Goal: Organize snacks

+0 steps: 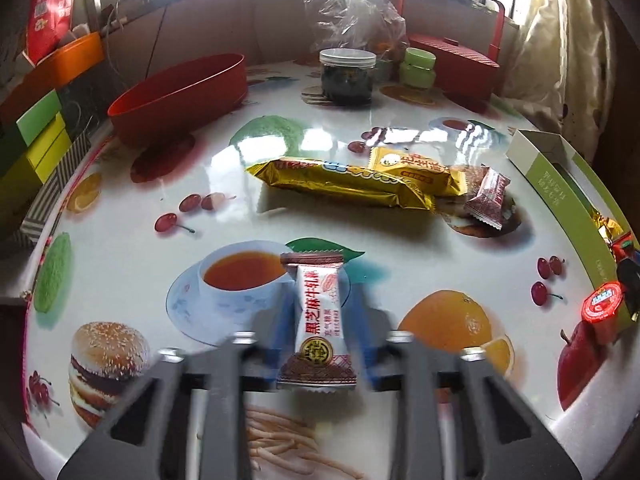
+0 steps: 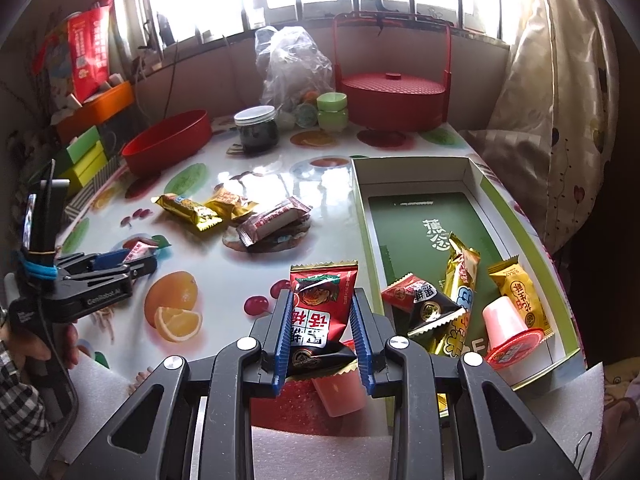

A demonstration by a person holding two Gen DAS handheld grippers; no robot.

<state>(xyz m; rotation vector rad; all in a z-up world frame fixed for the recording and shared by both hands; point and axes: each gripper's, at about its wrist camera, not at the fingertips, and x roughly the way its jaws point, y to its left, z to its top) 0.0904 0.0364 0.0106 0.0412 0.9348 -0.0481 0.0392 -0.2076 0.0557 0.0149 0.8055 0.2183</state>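
Observation:
My left gripper is shut on a white and brown candy packet, just above the fruit-print table. The right wrist view shows that gripper low at the left with the packet in its tips. My right gripper is shut on a red snack packet beside the open green box, which holds several snacks. A pink jelly cup lies under it. A gold bar, a yellow packet and a brown-red packet lie piled mid-table.
A red bowl stands at the back left, with stacked coloured boxes beside it. A dark jar with a white lid, green pots, a plastic bag and a red handled basket line the far edge. A curtain hangs at the right.

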